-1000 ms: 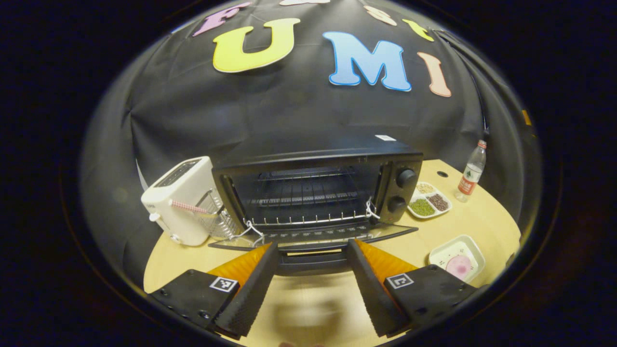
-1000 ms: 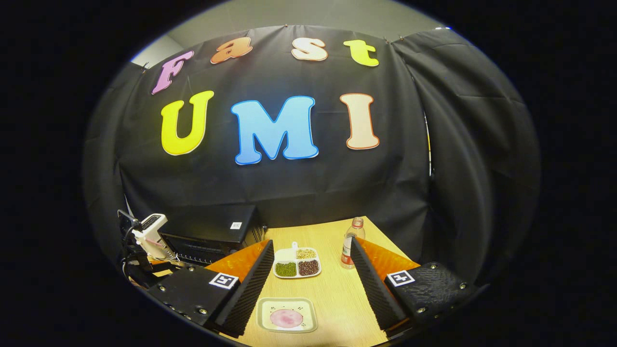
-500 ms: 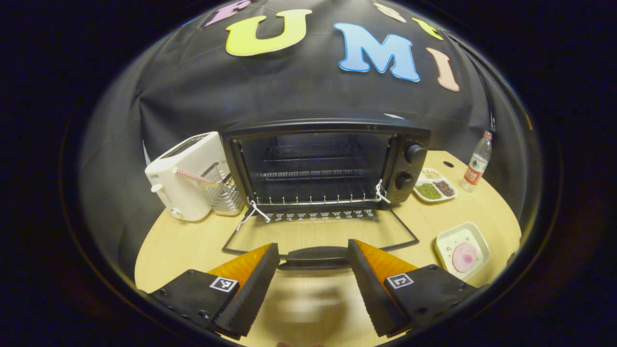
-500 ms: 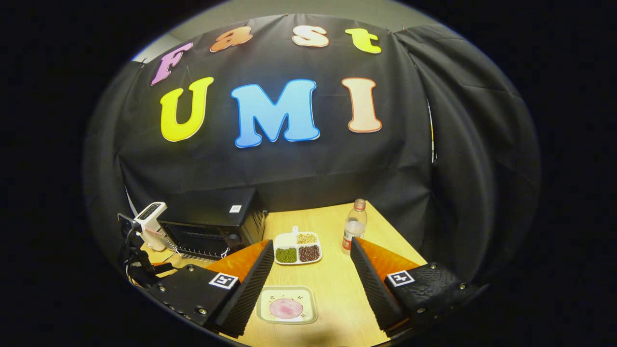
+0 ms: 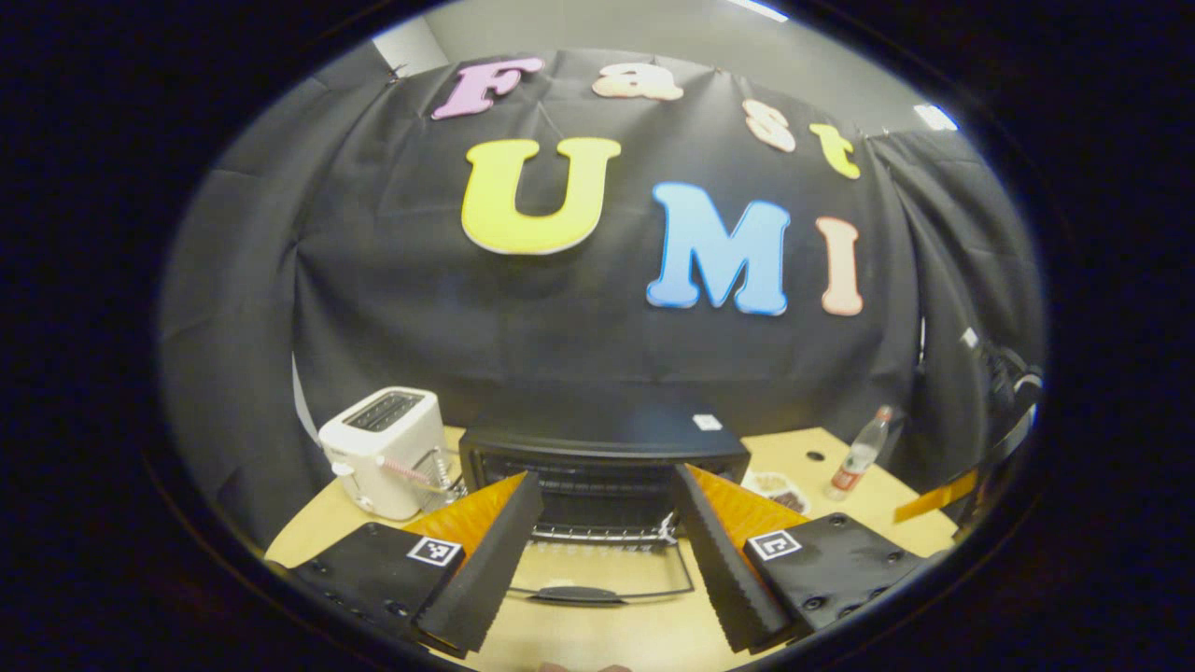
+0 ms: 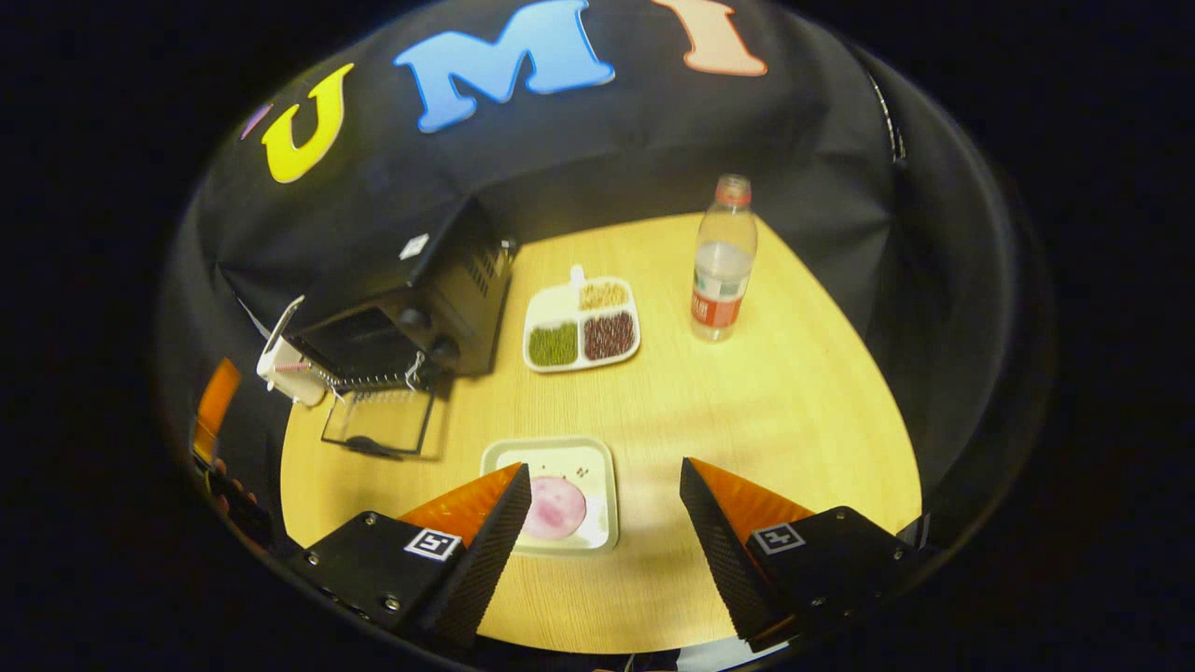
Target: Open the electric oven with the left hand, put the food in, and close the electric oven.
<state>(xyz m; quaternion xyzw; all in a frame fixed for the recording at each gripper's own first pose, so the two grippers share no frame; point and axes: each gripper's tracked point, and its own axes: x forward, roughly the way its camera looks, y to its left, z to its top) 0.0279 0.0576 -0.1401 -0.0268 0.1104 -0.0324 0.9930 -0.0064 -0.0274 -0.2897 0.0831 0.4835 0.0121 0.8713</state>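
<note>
Black oven (image 6: 401, 308) stands open; both tools spread.

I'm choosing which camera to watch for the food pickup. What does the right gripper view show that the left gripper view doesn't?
The right gripper view brings the white square dish with the round pink food slice.

The left gripper view brings the slotted top of the white toaster and a small dark hole in the wooden tabletop.

Both show the black electric oven with its glass door folded down, the clear plastic water bottle, and the white divided plate of beans, which is part-hidden in the left gripper view.
</note>
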